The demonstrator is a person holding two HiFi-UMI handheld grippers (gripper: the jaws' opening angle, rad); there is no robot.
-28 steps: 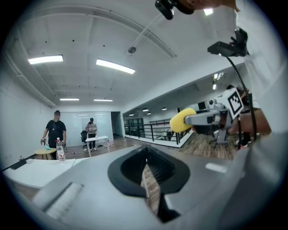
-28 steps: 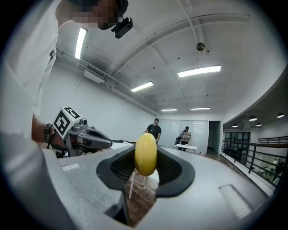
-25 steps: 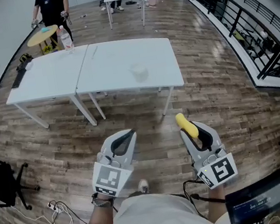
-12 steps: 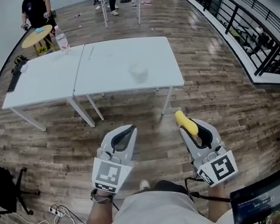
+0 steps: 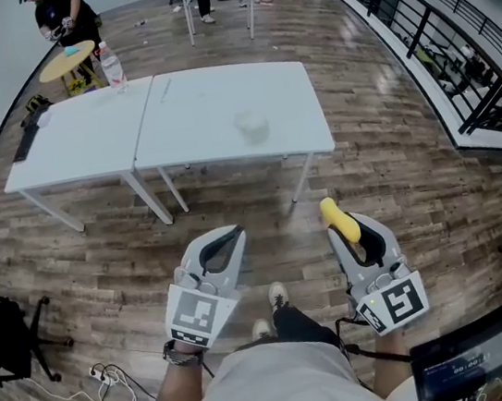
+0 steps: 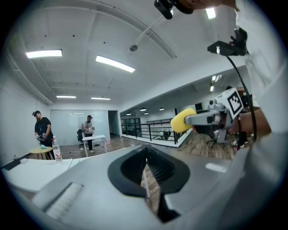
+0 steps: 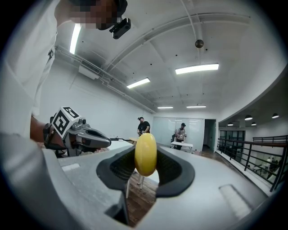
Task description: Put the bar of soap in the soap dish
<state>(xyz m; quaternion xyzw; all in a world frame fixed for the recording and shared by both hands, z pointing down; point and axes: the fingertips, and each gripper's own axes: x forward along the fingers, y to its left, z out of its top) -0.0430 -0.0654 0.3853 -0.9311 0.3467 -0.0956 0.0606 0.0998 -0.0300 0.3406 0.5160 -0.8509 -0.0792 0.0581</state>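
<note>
— So where is the bar of soap [image 5: 338, 218]?
— Pinched on edge in the right tongs [image 5: 345, 229], held level, probably for carrying to the soap dish [image 5: 252, 127] on the white tabletop [image 5: 209, 108], well ahead.
— And the left tongs [image 5: 223, 244]?
— Closed, empty, idle.

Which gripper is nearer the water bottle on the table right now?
Left. The left gripper is short of the table, on the bottle's side; the right gripper, holding soap, is farther right.
</note>
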